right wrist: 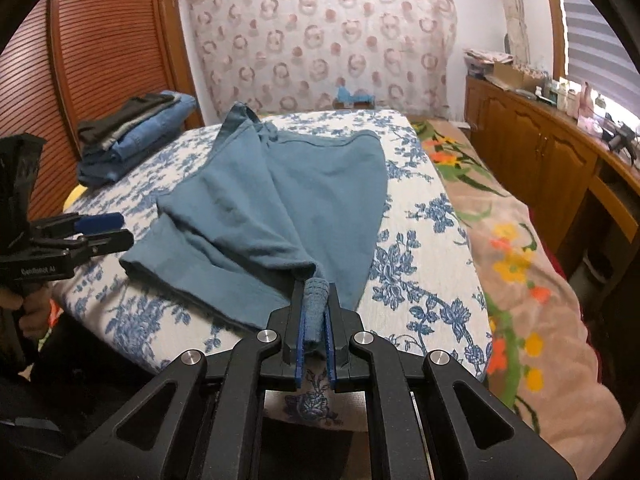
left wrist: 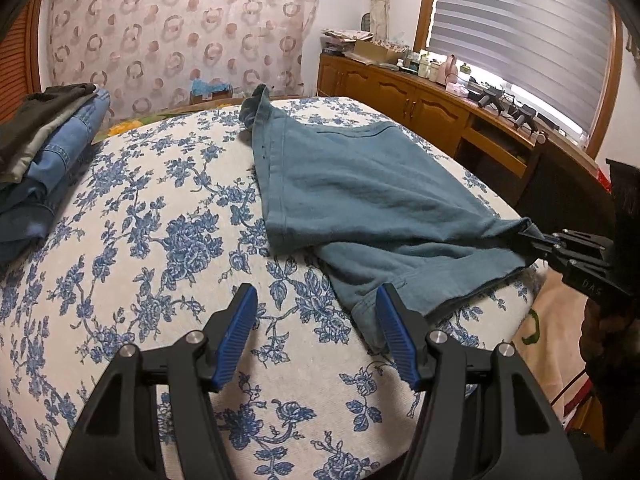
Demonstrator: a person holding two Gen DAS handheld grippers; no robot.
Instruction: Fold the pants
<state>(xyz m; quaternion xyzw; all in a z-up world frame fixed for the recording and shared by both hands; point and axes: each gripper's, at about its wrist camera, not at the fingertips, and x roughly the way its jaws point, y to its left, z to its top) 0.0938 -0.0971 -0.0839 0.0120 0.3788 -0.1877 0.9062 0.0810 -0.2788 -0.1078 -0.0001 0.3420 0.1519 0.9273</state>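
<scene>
Teal-blue pants lie partly folded on the blue-flowered white cloth over the bed. My left gripper is open and empty, just above the cloth at the pants' near corner. It shows at the left of the right wrist view. My right gripper is shut on a bunched edge of the pants at the bed's near edge. It shows at the right of the left wrist view, pulling that edge taut.
A stack of folded clothes sits at the far left of the bed. A flowered blanket lies to the right. A wooden cabinet with clutter runs under the window. A patterned curtain hangs behind.
</scene>
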